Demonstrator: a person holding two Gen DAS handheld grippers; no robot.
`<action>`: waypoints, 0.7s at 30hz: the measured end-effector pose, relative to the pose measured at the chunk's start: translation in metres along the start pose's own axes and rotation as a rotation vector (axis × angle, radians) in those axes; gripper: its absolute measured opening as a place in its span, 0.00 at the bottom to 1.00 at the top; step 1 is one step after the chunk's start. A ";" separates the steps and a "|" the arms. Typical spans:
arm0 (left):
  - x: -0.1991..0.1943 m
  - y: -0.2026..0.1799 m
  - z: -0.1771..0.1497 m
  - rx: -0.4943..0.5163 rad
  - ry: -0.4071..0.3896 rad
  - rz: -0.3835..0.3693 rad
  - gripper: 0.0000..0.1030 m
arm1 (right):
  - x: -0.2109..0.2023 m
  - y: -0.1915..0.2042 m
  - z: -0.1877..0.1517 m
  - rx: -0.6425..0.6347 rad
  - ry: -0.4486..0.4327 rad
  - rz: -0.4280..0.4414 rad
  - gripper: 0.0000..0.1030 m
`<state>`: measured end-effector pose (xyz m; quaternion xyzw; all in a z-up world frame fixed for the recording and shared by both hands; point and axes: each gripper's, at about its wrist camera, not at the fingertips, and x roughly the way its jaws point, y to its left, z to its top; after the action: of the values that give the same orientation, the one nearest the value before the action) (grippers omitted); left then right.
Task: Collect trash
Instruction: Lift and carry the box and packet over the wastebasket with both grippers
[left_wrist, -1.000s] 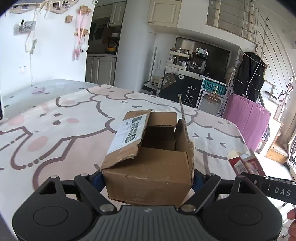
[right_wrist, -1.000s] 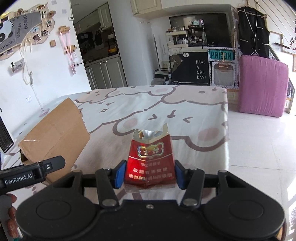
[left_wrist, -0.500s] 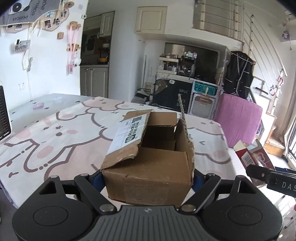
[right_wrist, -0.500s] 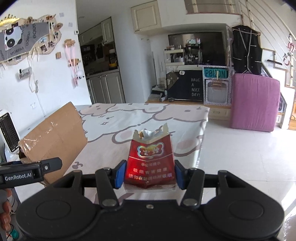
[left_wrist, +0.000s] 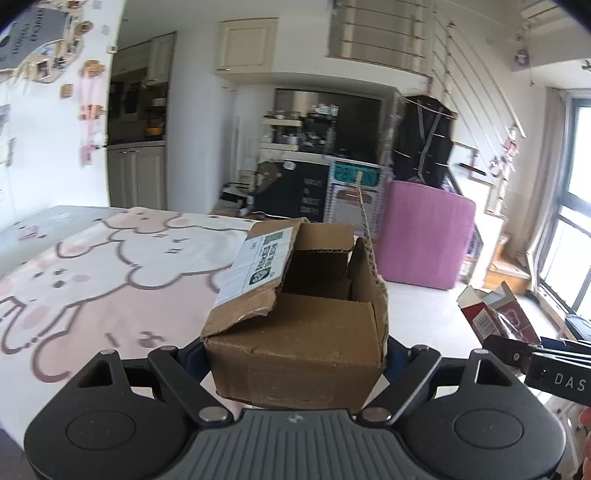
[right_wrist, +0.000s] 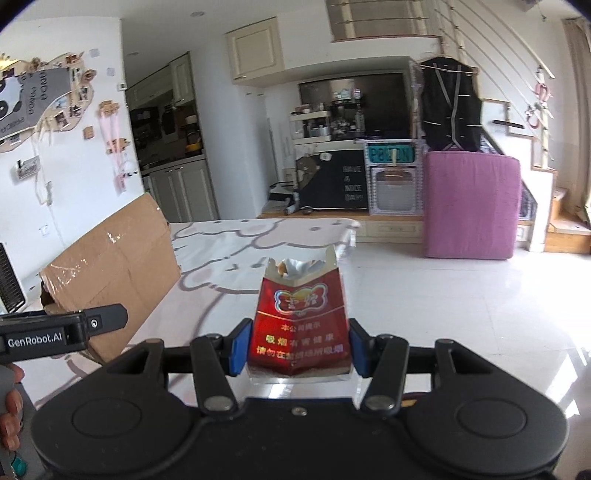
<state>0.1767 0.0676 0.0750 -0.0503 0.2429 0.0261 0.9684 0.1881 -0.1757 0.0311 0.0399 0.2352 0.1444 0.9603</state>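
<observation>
Both pieces of trash picked up, neither binned yet. No bin or bag spotted in either view, so drop-off looked like the remaining step; destination could not be told.

Left gripper (left_wrist: 295, 354) clamped on the cardboard box (left_wrist: 299, 332), one pad pressed against each side wall, box sitting squarely between the jaws and clear of the table (left_wrist: 110, 280) below and ahead. Corrugated brown card, blocky, top flaps open and bent, one flap torn at the edge with a white shipping label (left_wrist: 264, 262) stuck across it. Inside looked empty as far as visible. Thin frayed strip stood up from the far right corner.

Right gripper (right_wrist: 297, 350) clamped on the red cigarette pack (right_wrist: 299, 325), blue pads (right_wrist: 238, 349) tight on both narrow sides, pack upright between the jaws. Glossy printed card, gold lettering, top ripped open with crumpled foil liner showing. Slightly buckled at the base, so probably empty and soft.

Cartoon-print tablecloth, smooth, ahead of and left of the right jaws. Floor beyond: pale glossy tile.
</observation>
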 end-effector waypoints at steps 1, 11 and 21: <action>0.001 -0.006 -0.001 0.006 0.004 -0.011 0.84 | -0.003 -0.006 -0.002 0.004 0.000 -0.009 0.52; 0.029 -0.072 -0.021 0.074 0.070 -0.113 0.84 | -0.019 -0.070 -0.020 0.054 0.027 -0.098 0.52; 0.070 -0.124 -0.050 0.124 0.177 -0.181 0.84 | -0.012 -0.133 -0.048 0.129 0.094 -0.174 0.52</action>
<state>0.2246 -0.0596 0.0088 -0.0141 0.3230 -0.0809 0.9428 0.1900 -0.3053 -0.0258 0.0743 0.2915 0.0467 0.9525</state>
